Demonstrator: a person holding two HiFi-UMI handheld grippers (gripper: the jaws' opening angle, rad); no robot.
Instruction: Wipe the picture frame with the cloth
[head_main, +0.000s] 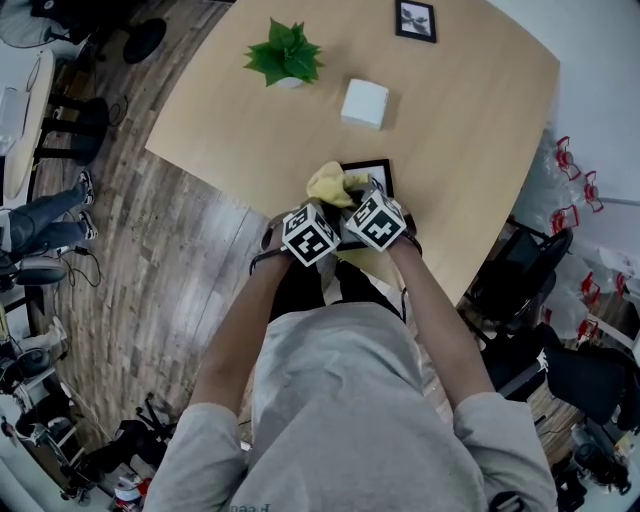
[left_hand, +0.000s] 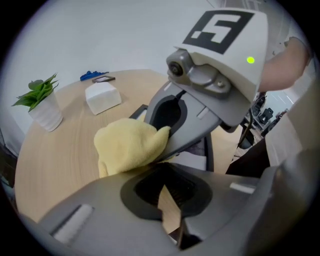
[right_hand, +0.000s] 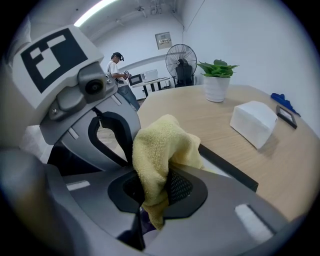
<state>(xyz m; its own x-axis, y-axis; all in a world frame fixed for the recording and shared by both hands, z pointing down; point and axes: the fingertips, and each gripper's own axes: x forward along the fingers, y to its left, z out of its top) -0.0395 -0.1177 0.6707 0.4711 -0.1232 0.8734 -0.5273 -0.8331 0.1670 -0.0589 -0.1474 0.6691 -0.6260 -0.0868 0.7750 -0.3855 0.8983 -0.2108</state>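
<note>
A black picture frame lies flat near the front edge of the round wooden table; its dark border runs off to the right past my right jaws. My right gripper is shut on a yellow cloth, which bunches up above its jaws and rests on the frame. In the head view the cloth covers the frame's left part. My left gripper is right beside the right gripper, its jaws shut to a thin slit with nothing seen between them. Both marker cubes hide the frame's near edge.
Farther back on the table stand a potted plant, a white tissue box and a second small frame. A blue object lies at the far edge. Black chairs crowd the right side; a person's legs show at the left.
</note>
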